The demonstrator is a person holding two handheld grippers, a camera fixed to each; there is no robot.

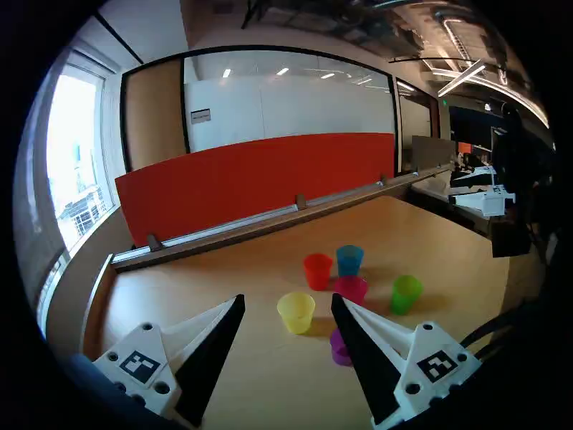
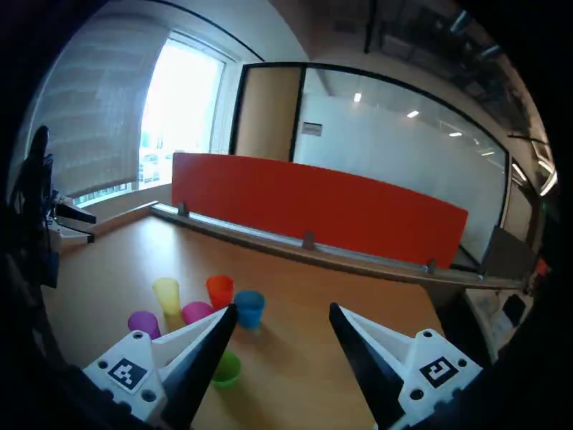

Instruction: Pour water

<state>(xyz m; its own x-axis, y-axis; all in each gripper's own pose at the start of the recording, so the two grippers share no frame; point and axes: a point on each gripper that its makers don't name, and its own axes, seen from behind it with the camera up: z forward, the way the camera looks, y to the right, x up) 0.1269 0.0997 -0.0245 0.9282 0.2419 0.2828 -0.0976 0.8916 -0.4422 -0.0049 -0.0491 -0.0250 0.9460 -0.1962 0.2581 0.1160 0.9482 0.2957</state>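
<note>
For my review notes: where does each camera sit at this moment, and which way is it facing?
Left gripper view: rides on the left gripper, looking along the wooden desk at the coloured cups just ahead; its own two open fingers show at the bottom.
Right gripper view: rides on the right gripper, facing the red divider, with the cups low to its left; its own open fingers show at the bottom.
Shared: the desk, the red divider, the window and the same cups.

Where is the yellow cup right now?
In the left gripper view the yellow cup stands on the desk, low and centre, just in front of the red cup and left of the pink cup.
</note>
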